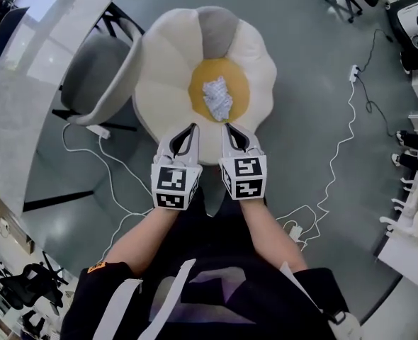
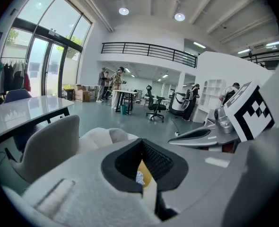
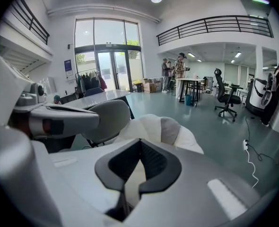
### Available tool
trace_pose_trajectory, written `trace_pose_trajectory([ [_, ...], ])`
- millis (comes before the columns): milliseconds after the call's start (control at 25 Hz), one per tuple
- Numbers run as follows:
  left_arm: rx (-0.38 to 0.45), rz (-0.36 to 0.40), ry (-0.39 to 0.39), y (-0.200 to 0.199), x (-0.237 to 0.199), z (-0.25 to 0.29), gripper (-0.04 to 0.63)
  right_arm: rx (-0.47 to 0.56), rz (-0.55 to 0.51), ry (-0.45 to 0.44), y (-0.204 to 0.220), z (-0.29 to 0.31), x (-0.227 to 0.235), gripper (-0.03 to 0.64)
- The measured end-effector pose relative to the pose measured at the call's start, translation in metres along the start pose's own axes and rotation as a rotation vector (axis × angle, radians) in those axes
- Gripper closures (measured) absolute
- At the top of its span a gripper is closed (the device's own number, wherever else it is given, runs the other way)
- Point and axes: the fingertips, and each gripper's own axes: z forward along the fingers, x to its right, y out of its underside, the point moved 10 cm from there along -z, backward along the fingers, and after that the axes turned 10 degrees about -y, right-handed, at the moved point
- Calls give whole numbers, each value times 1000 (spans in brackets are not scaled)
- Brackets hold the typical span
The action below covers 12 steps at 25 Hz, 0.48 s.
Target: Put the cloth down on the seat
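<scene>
Though right gripper view misses cloth [image 1: 217,98] on seat [image 1: 168,83], L gripper [image 1: 192,127] & R gripper [image 1: 228,127] closed, empty.

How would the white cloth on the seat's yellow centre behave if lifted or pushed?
The cloth lies crumpled in irregular folds, so it is probably floppy and would drape from a pinch. It looks thin and small against the seat, so likely light. Pushed across the padded-looking yellow centre, it would probably bunch rather than slide.
</scene>
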Motion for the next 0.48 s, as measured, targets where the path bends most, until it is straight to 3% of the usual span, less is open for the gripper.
trace_pose_trajectory([
  [200,19,4,8,-18,3,-45,598,34,0,2,-12,-41,-25,617],
  [480,68,-6,0,-32,36,-80,597,64,-80,-44,-16,-95,-27,617],
])
